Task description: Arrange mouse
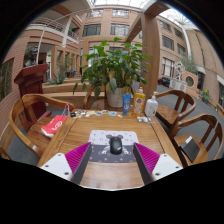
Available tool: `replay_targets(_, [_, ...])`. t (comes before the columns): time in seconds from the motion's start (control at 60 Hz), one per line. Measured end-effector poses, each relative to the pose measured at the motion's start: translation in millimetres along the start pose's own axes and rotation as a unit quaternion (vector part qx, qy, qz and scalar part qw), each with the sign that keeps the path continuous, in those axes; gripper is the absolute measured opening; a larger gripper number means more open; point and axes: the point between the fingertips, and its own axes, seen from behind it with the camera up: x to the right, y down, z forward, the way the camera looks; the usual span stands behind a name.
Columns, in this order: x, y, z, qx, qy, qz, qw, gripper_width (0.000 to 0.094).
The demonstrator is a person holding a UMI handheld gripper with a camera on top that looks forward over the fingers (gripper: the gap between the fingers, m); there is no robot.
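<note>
A dark grey mouse (116,145) lies on a light grey patterned mouse mat (100,138) on the wooden table (110,172). My gripper (112,155) is open. Its two fingers, with magenta pads (77,156), stand wide apart at either side of the mat. The mouse sits between the fingers, with clear gaps on both sides, and rests on the mat.
Beyond the mat stand a large potted plant (112,68), bottles (140,102) and a white jug (152,107). A red packet (54,124) lies to the left. Wooden chairs (186,128) flank the table. A brick building stands behind.
</note>
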Motion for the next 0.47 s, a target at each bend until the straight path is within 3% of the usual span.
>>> replay_targets(0.467, [-4.8, 19.3, -70.8, 0.014, 0.002, 0.001, 1.0, 0.0855])
